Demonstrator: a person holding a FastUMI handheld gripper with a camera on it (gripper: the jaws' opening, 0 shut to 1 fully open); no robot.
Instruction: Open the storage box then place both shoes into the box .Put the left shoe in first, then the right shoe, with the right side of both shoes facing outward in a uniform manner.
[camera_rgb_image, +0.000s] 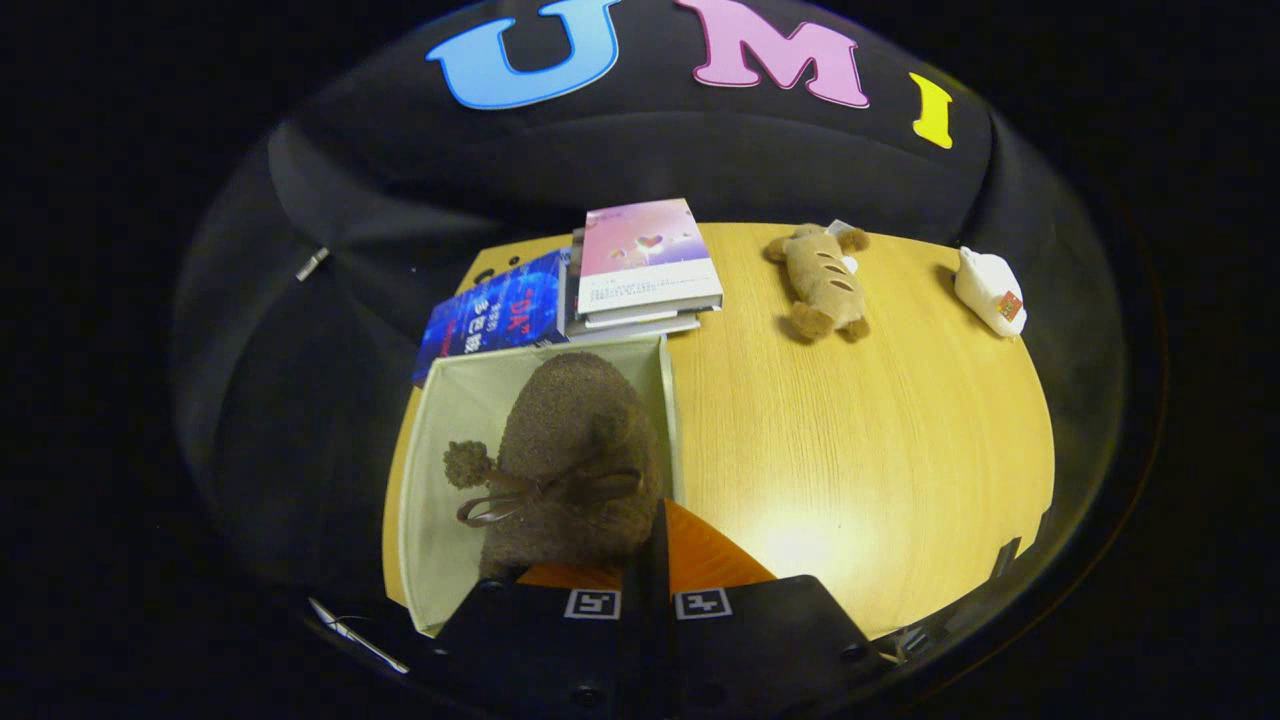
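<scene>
Brown and fuzzy, the shoe (575, 450) sits inside the open pale fabric storage box (440, 480), just ahead of the hand-held gripper (645, 560) and slightly to its left, its long axis running away from the fingers toward the stacked books (640, 265); a satin bow and a pompom show on its near half. The fingers appear drawn close together with only a thin slit between them, and I cannot tell whether they pinch the shoe's near edge; the box stands at the left end of the wooden counter (860, 450).
</scene>
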